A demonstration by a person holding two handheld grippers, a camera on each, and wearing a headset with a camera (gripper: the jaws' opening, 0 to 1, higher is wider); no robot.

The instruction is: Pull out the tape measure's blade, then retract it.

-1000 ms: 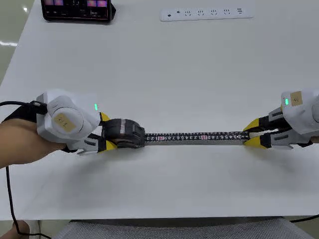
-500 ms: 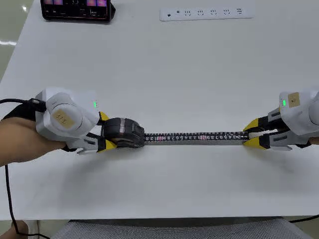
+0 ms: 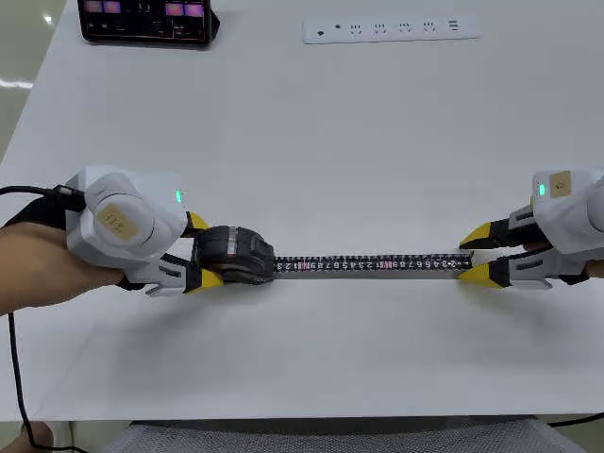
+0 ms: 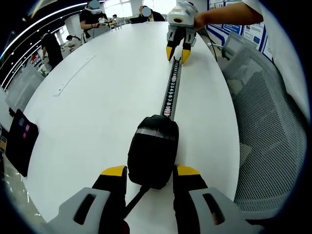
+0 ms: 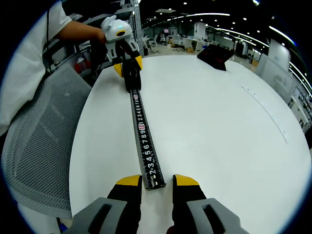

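Jaws of the left hand-held gripper point(image 3: 204, 251) clamp the black rounded tape measure case point(image 3: 236, 253) near the front edge of the white worktop point(image 3: 330, 142). Its dark numbered blade point(image 3: 368, 262) lies extended rightward, its tip between the parted jaws of the right hand-held gripper point(image 3: 476, 254).

case point(image 3: 233, 255): black, grey band across the top
blade point(image 3: 373, 263): black, white numerals and ticks, a red mark among them
left gripper point(image 3: 204, 251): white shell, grey jaws, yellow tips, green LED, tan label
right gripper point(image 3: 472, 256): same scheme, white shell, grey jaws, yellow tips, green LED, tan label
table point(image 3: 330, 142): plain white
power strip point(image 3: 391, 26): white, dark sockets
screen point(image 3: 146, 17): black frame, pink and purple tiles
chair point(image 3: 330, 436): grey mesh
cable point(image 3: 14, 359): black
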